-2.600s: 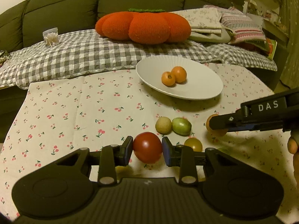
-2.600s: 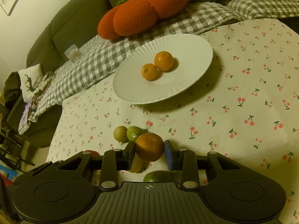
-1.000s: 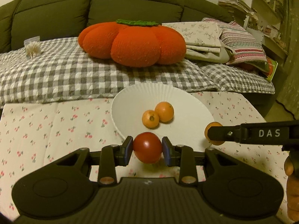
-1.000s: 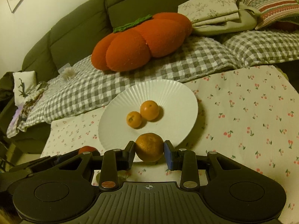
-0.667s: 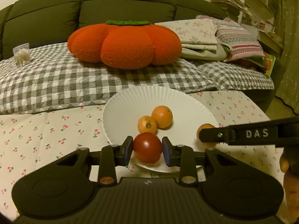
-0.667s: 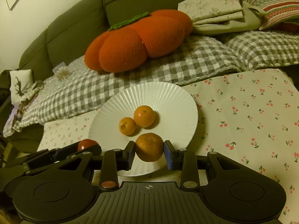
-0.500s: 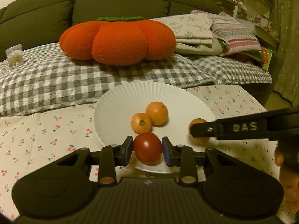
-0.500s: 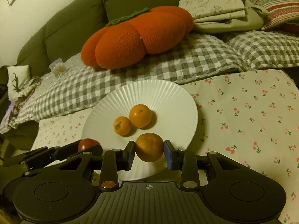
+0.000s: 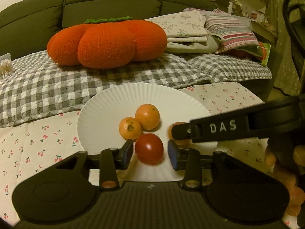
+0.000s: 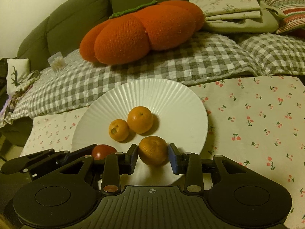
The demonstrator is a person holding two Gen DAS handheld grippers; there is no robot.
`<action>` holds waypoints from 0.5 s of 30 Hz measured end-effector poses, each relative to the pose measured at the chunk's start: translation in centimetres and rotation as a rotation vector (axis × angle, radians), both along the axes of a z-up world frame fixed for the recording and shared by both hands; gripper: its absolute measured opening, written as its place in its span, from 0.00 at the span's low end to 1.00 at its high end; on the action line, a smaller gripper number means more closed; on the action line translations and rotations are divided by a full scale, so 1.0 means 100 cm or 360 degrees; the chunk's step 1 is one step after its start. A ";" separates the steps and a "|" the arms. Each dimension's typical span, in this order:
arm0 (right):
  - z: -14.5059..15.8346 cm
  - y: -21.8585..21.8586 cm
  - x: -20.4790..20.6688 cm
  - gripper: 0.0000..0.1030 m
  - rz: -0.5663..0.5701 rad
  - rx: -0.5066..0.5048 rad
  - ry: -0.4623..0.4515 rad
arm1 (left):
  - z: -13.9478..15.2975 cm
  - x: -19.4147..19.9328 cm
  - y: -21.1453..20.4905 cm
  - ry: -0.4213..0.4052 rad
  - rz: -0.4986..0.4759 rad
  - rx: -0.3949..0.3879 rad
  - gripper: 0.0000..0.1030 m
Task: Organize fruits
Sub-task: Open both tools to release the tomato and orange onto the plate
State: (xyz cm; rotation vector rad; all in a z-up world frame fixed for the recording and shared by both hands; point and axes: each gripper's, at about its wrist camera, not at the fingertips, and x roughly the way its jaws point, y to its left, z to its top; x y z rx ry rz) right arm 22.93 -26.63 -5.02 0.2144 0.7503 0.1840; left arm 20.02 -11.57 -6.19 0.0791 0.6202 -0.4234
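Note:
A white ribbed plate (image 9: 106, 105) (image 10: 171, 93) holds two small oranges (image 9: 147, 116) (image 10: 140, 119). A red tomato (image 9: 149, 148) rests on the plate's near part between the pads of my left gripper (image 9: 149, 153), whose jaws stand apart with gaps on both sides. It also shows in the right wrist view (image 10: 103, 151). A larger orange (image 10: 153, 150) lies on the plate between the pads of my right gripper (image 10: 153, 157), with a small gap at the right pad. That orange peeks out behind the right gripper's finger in the left wrist view (image 9: 178, 133).
The plate stands at the far edge of a cherry-print tablecloth (image 10: 257, 118). Behind it is a sofa with a grey checked blanket (image 9: 47, 87), an orange pumpkin cushion (image 9: 106, 42) and folded linens (image 9: 190, 30).
Both grippers came forward and down over the plate. Both jaws have opened, letting the tomato and the orange rest on the plate.

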 end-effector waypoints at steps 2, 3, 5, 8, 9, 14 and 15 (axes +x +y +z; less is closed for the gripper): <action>0.002 -0.002 -0.001 0.44 -0.0014 0.0016 -0.0010 | 0.003 -0.002 0.001 -0.0012 0.0005 -0.0002 0.54; 0.004 -0.004 -0.002 0.46 -0.0025 0.0031 -0.0016 | 0.005 -0.004 0.003 -0.0029 0.0007 -0.0006 0.54; 0.009 -0.008 -0.005 0.48 -0.0036 0.0077 -0.0031 | 0.009 -0.007 0.008 -0.0022 0.0017 -0.0017 0.54; 0.017 -0.015 -0.009 0.48 -0.0077 0.0128 -0.0051 | 0.017 -0.011 0.019 -0.0016 0.0051 -0.0058 0.54; 0.019 -0.018 -0.010 0.48 -0.0087 0.0151 -0.0054 | 0.020 -0.012 0.023 -0.0005 0.0074 -0.0067 0.54; 0.029 -0.021 -0.017 0.51 -0.0099 0.0203 -0.0051 | 0.028 -0.019 0.044 0.0040 0.0174 -0.0141 0.54; 0.030 -0.020 -0.020 0.51 -0.0098 0.0212 -0.0047 | 0.030 -0.022 0.047 0.0048 0.0191 -0.0144 0.55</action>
